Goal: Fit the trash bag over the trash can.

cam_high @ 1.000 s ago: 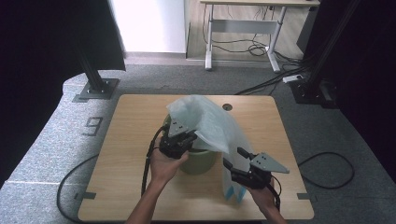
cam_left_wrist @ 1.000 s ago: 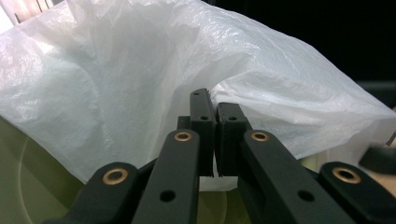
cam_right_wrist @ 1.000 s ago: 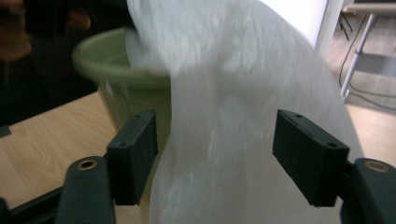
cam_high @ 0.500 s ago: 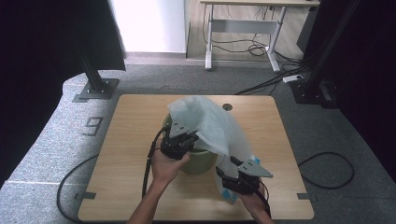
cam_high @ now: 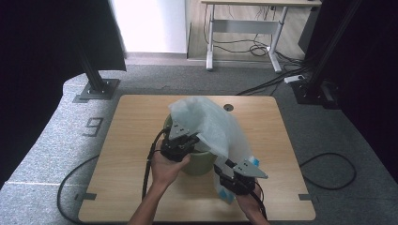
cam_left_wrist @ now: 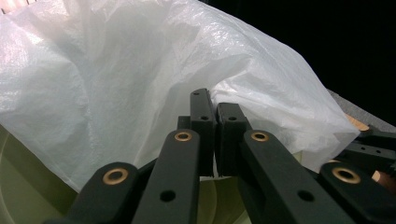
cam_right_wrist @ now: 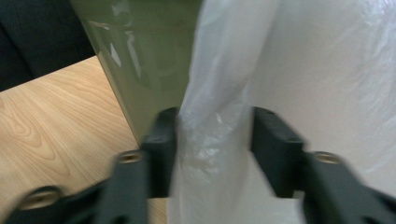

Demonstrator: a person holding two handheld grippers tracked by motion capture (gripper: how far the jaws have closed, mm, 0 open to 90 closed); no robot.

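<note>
Two tools are at work on one thin white plastic bag point(cam_high: 213, 129), which is draped over a green bin point(cam_high: 199, 161) near the middle of the wooden counter point(cam_high: 126, 140). The bin stands upright on the counter, and the bag covers its top and falls down its right side, almost to the counter surface. At the low end of the bag some small blue marks can be seen, but I cannot tell what they are.

The left tool point(cam_high: 180, 143) is at the near left part of the bin's rim, held by the person's left hand point(cam_high: 166, 168). In the left gripper view its jaws are pressed together, and the edge of the bag point(cam_left_wrist: 140, 84) is pinched between their tips. Pale green of the bin point(cam_left_wrist: 18, 186) shows below the plastic in that view.

The right tool point(cam_high: 234, 176) is lower, just beside the right side of the bin, where the bag hangs down. In the right gripper view its jaws are spread, with a gathered fold of the bag point(cam_right_wrist: 215, 140) between them. The left jaw seems to touch the plastic; the right jaw stands a little apart from it. This view is somewhat blurred. The green wall of the bin point(cam_right_wrist: 149, 70) is right behind the fold, and the counter point(cam_right_wrist: 51, 135) lies to the left.

A black cable point(cam_high: 150, 164) trails from the left tool toward the near edge of the counter.
</note>
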